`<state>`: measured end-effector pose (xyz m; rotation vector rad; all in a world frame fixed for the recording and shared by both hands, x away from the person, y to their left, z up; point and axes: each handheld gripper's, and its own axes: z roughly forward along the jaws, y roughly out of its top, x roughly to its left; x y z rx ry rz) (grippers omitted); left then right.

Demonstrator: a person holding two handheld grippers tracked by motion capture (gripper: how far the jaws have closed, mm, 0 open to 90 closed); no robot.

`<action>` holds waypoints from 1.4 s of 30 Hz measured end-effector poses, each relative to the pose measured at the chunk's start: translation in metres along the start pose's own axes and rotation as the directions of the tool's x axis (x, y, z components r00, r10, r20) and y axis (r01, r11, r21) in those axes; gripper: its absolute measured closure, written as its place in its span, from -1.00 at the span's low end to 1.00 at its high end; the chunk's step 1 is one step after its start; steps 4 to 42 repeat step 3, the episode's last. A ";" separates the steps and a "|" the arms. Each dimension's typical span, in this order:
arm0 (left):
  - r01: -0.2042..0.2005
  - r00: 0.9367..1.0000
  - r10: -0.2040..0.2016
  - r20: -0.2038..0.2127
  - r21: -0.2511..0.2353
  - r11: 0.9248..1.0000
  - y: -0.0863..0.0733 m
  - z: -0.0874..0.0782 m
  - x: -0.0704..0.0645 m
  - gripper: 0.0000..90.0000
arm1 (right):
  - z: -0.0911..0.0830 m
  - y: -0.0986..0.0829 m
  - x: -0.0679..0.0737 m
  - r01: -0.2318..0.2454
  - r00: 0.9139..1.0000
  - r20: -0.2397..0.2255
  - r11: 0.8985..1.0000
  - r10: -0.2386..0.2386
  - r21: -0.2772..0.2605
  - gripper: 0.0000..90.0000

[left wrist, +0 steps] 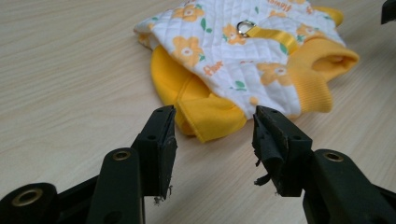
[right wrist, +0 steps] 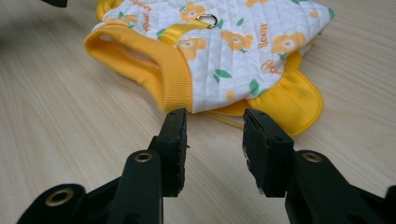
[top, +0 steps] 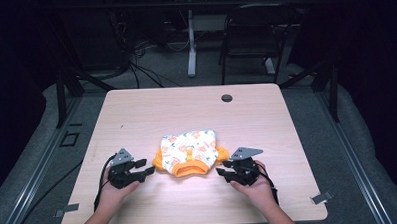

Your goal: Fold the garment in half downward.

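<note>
Wooden table [top: 136,114], one garment [top: 189,152], two grippers

In the right gripper view, the right gripper [right wrist: 212,135] has its two black jaws parted with bare tabletop between them, just short of a small white quilted garment with orange flowers and yellow ribbed trim [right wrist: 224,51]. It lies flat on the pale wooden table [right wrist: 56,121]; a small metal ring [right wrist: 208,19] sits at its far side.
</note>
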<state>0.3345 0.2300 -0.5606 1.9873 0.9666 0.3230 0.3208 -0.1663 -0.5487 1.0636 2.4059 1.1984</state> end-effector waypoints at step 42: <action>-0.002 1.000 0.002 -0.001 -0.003 1.000 0.000 0.000 0.000 0.08 | 0.001 -0.002 -0.001 0.017 1.000 0.017 1.000 -0.017 0.002 0.31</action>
